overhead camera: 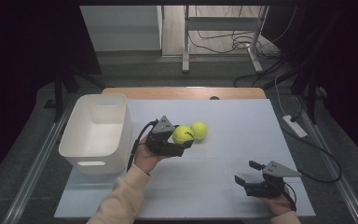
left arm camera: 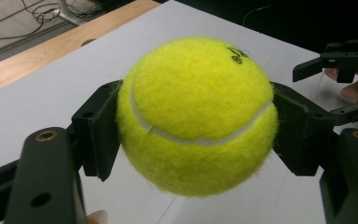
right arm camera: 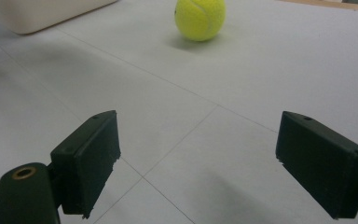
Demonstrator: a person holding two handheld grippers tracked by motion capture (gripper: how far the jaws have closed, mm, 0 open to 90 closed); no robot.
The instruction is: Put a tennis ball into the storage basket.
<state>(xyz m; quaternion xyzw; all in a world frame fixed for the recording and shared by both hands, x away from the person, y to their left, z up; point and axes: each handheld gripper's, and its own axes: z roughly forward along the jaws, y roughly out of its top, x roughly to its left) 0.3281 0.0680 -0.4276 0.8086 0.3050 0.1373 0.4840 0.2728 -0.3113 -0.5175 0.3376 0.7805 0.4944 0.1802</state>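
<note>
The left gripper (overhead camera: 182, 140) was clamped on a tennis ball (left arm camera: 196, 114), one jaw pressed flat against each side at about the ball's widest line, a hold that would keep a round, fuzzy object from rolling out. The ball appeared to be clear of the table (overhead camera: 242, 121), held near its middle. A second tennis ball (overhead camera: 199, 130) rested on the surface just beside the held one, on the far side from the white bin (overhead camera: 98, 135). The bin stood open-topped at the table's left edge, near the left hand, probably the destination for both balls. The right gripper (overhead camera: 247, 173) was near the front right corner, well apart from the balls, its jaws spread wide with nothing between them, apparently waiting
</note>
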